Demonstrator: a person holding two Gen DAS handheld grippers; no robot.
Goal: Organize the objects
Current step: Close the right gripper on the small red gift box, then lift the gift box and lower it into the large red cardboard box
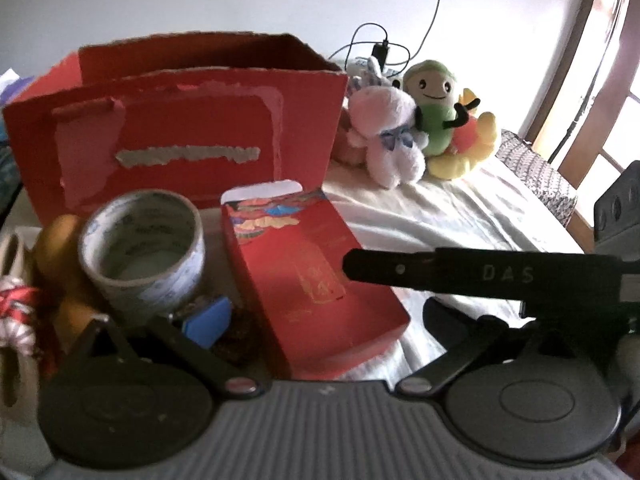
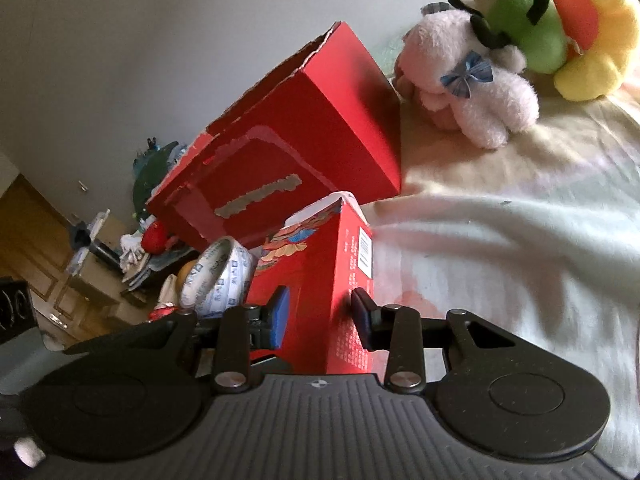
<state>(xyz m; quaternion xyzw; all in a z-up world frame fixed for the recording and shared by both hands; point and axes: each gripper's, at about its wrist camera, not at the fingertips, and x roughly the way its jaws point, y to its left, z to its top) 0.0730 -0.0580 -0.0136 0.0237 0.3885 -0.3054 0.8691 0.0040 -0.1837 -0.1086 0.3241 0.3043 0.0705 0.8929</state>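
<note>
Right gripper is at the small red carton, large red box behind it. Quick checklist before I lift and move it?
1. Right gripper straddles small red carton: ok.
2. Pads firmly clamped on carton: cannot tell.
3. Large red box open on top: ok.
4. Tape roll close beside carton, may get bumped: not ok.
5. Left gripper clear of carton: cannot tell.
6. Plush toys apart from carton: ok.

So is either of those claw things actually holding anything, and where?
The right gripper has its fingers on both sides of the small red box, near its lower end. The left gripper holds nothing.
</note>
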